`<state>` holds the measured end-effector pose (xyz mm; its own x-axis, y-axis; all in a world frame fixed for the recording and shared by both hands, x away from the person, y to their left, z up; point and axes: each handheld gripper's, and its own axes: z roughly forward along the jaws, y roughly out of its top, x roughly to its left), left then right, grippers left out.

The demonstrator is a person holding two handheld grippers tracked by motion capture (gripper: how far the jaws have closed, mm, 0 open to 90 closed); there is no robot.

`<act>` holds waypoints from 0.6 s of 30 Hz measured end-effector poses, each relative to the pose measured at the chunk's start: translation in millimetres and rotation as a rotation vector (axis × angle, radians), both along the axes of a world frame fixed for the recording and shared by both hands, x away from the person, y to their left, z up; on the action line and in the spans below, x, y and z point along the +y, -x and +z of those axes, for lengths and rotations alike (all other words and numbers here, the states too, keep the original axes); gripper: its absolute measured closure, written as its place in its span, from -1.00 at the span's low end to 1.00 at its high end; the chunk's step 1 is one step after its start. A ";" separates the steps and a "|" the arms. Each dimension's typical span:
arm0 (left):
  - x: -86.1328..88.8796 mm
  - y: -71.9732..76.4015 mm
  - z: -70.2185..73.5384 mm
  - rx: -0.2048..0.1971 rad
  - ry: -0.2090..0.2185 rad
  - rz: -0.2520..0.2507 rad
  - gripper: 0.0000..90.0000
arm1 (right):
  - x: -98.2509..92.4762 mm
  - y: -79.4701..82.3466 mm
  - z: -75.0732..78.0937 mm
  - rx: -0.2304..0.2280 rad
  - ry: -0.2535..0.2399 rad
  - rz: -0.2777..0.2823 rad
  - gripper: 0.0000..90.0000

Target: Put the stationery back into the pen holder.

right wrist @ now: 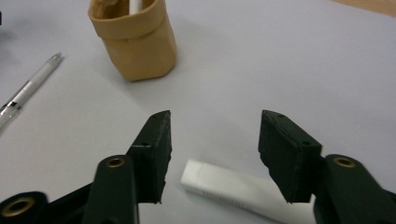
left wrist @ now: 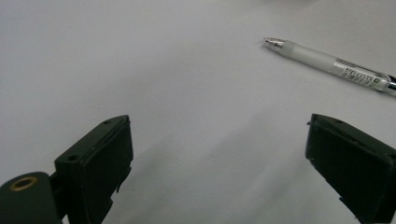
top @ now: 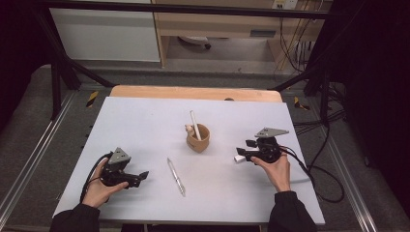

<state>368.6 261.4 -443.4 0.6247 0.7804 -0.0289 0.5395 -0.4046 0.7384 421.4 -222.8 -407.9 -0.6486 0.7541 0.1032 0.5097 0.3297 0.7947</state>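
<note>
Right gripper sitting spread over a white eraser-like block, not pinching yet. Left gripper also gaping, hovering near the pen. Tan cup standing mid-table holding a white stick. Likely pre-grasp; next needs lowering, closing on block.

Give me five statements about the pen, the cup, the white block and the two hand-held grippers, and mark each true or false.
1. The pen lies flat on the table, outside the cup. True.
2. The left hand-held gripper is shut on the pen. False: its jaws are open and the pen lies apart from them.
3. A white stick stands in the cup. True.
4. The cup lies on its side. False: it stands upright.
5. The white block lies on the table by the open right hand-held gripper. True.
</note>
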 end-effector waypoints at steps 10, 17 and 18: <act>-0.8 -0.3 -0.7 0.002 0.002 0.001 -0.84 | -26.5 0.7 -12.7 0.027 0.022 -0.074 0.55; -0.9 -0.2 -0.7 0.001 0.003 -0.001 -0.84 | -35.8 -5.9 -18.9 0.038 0.050 -0.138 0.88; -0.7 -0.3 -0.8 0.003 0.003 0.001 -0.84 | -36.6 -7.0 -19.7 0.032 0.061 -0.154 0.92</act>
<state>368.9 260.7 -444.2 0.6240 0.7807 -0.0332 0.5417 -0.4016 0.7384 428.4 -259.4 -427.6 -0.5222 0.8497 0.0731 0.5825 0.2928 0.7583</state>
